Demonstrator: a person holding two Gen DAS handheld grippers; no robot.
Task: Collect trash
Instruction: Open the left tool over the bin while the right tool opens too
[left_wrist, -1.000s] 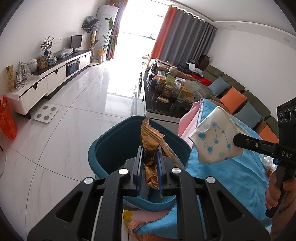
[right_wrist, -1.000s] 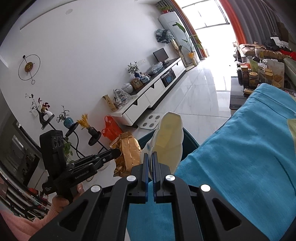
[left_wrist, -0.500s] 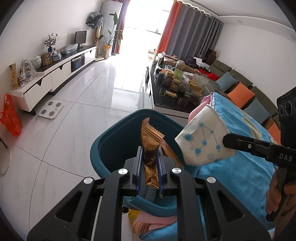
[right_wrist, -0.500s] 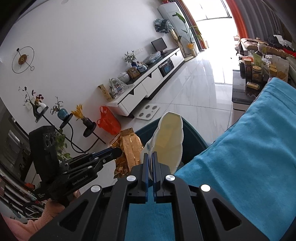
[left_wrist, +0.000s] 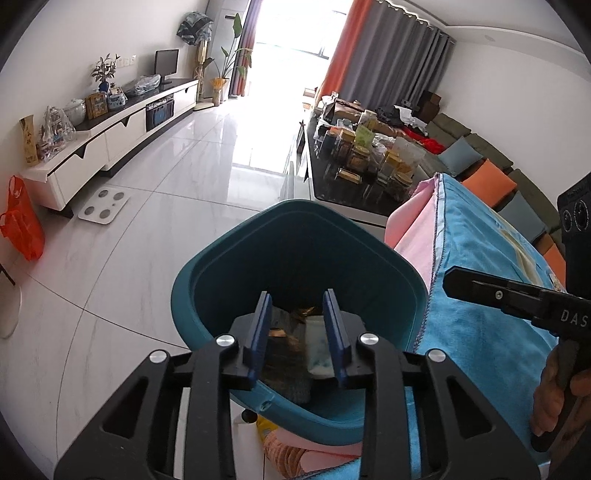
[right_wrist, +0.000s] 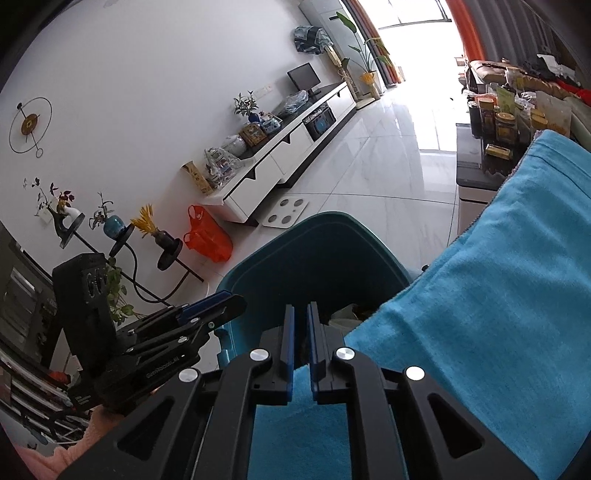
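Observation:
A teal bin (left_wrist: 207, 266) stands on the floor beside a surface draped in a blue towel (left_wrist: 480, 332). At the bin's bottom lie a gold wrapper (left_wrist: 301, 314) and a white packet with a blue print (left_wrist: 317, 347). My left gripper (left_wrist: 296, 295) hovers over the bin mouth, its jaws opening and nothing between them. My right gripper (right_wrist: 301, 306) hangs over the towel's edge next to the bin (right_wrist: 258, 258). Its jaws are nearly together with only a thin slit, and they hold nothing. The right gripper (left_wrist: 452, 280) shows from the side in the left wrist view, and the left gripper (right_wrist: 229, 301) in the right wrist view.
A pink cloth (left_wrist: 410, 229) hangs under the towel by the bin. A dark coffee table (left_wrist: 325, 192) crowded with jars stands beyond, with a sofa (left_wrist: 480, 162) at the right. A white TV cabinet (left_wrist: 110, 140), a floor scale (left_wrist: 103, 206) and an orange bag (left_wrist: 22, 221) line the left wall.
Both grippers sank toward the bin. The left let go of the gold wrapper and the right let go of the white packet; both now lie in the bin.

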